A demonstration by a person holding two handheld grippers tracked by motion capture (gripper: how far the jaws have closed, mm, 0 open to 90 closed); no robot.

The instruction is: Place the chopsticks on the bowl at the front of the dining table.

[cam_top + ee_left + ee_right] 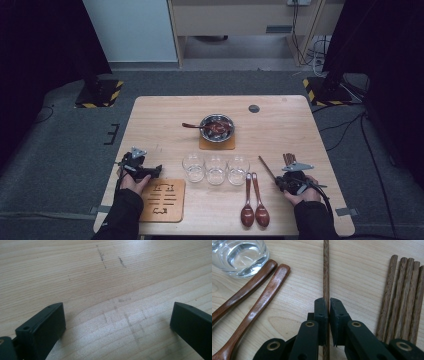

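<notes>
One chopstick (pixel 326 270) clamped in right gripper (pixel 329 302) | left gripper (pixel 117 322) wide (nothing between) | no legible writing

Bare table (pixel 150 120) is left open along the far left and ahead of the left gripper (pixel 117 322), whose wide-set jaws are faced by plain wood. The middle is blocked by three glasses (pixel 215 169), with the bowl (pixel 217 127) beyond. On the right, passage is narrowed by two spoons (pixel 254 200), and what seems a bundle of chopsticks (pixel 404 297) lies just right of the single chopstick (pixel 326 270) clamped in the right gripper (pixel 329 307).
</notes>
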